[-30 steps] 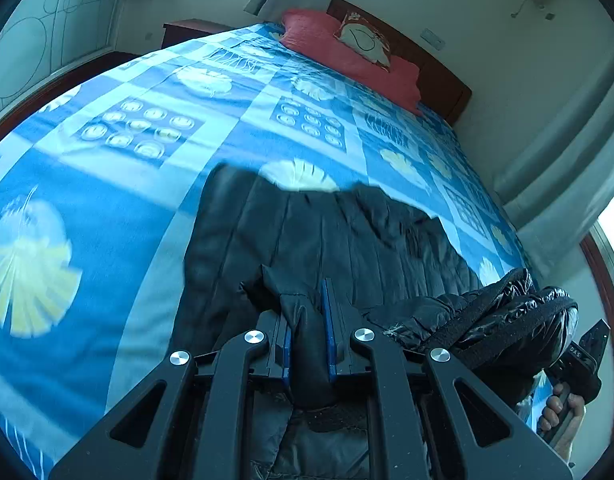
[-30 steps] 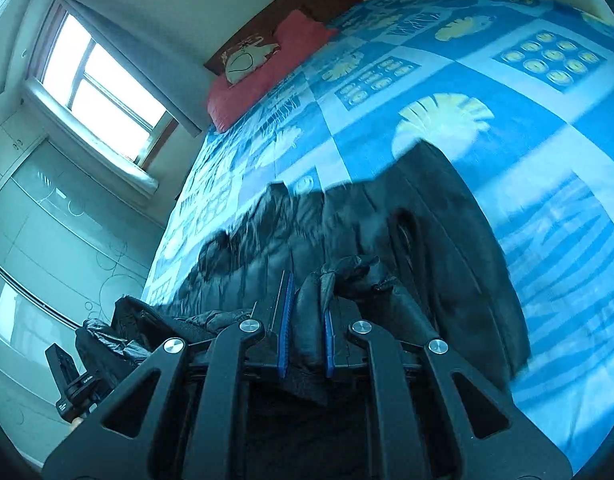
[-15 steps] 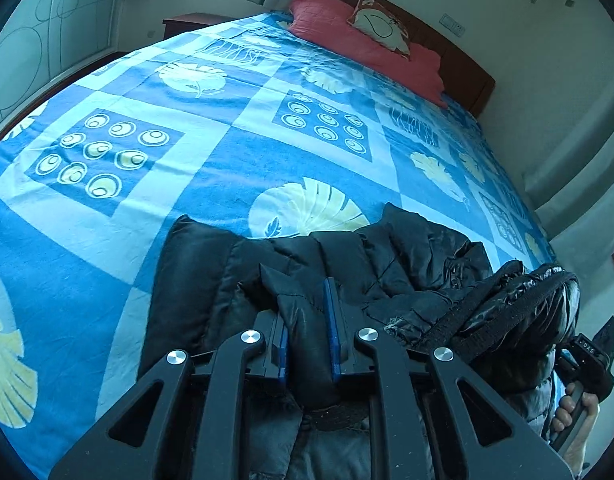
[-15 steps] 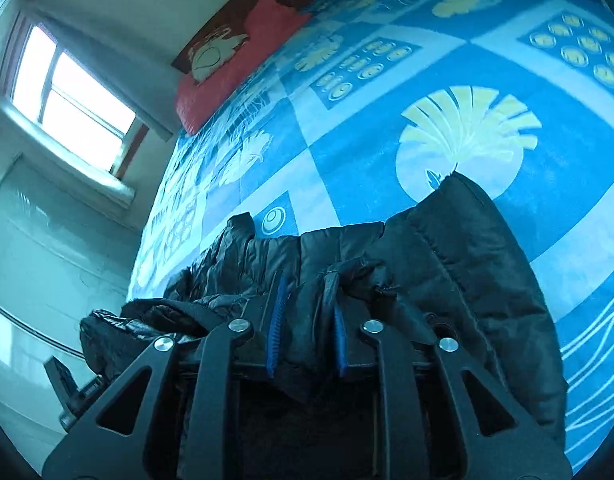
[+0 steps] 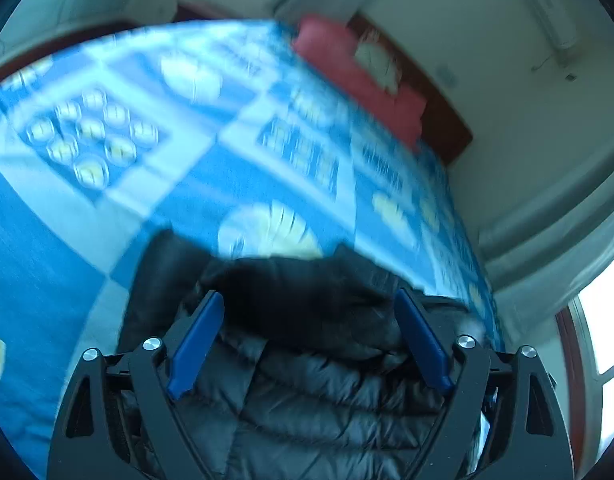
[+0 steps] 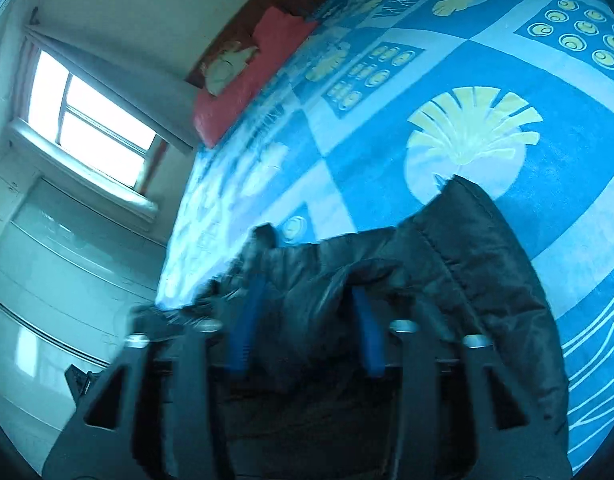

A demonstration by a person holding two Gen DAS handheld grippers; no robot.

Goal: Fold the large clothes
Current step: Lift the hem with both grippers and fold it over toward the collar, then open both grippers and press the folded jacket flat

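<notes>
A black quilted puffer jacket lies bunched on the blue patterned bedspread. My left gripper is open, its blue pads spread wide over the jacket's folded bulk. In the right wrist view the same jacket lies on the bedspread. My right gripper is open, its blue pads apart with a fold of jacket draped loosely between them. Both views are blurred by motion.
A red pillow and a wooden headboard stand at the far end of the bed. A window with a grey curtain and pale cabinets are left of the bed in the right wrist view.
Both grippers were shut on folds of the jacket and have opened, letting it go. The jacket, pulled toward me, now lies in a shorter doubled pile.
</notes>
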